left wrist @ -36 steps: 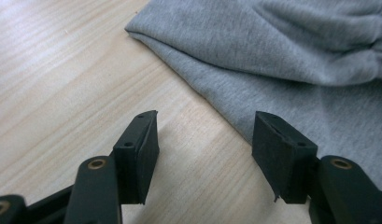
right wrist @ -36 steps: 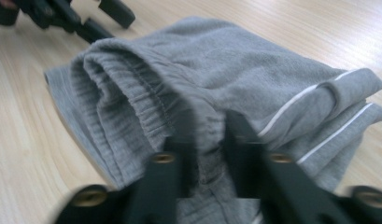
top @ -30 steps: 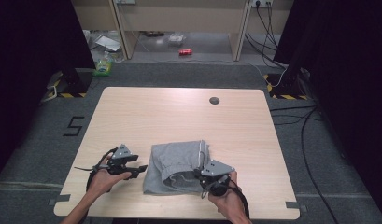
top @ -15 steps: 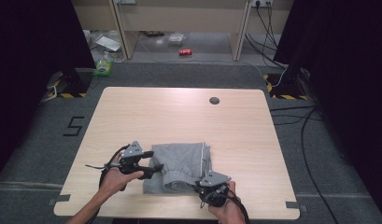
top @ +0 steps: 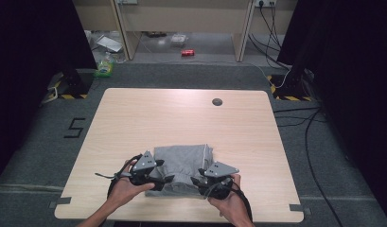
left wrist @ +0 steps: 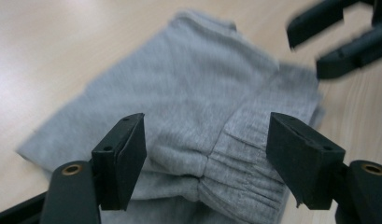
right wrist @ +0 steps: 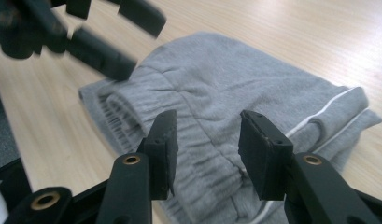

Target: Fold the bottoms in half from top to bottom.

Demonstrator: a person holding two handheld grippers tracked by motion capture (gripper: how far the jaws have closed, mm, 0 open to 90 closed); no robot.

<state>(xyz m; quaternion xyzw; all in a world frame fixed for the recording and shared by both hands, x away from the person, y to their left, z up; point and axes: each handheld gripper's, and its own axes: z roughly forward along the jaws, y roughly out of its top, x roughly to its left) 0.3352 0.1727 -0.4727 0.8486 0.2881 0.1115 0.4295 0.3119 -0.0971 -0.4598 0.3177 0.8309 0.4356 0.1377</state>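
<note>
1 folded grey garment (top: 181,163): soft, light, limp. Best gripped at ribbed waistband (right wrist: 198,154). Left gripper (left wrist: 205,154) wide open above cloth; right gripper (right wrist: 205,149) just opening, pinching nothing.

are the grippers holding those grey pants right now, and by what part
Nothing is held. The left gripper stands open over the elastic waistband of the folded grey pants. The right gripper has just been opening, its pads off the cloth.

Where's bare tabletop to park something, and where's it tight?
Free: the whole far half of the table beyond the folded grey garment, apart from the small dark round cap; also strips along both side edges. Crowded: the near edge, where the left tool and right tool flank the garment.
</note>
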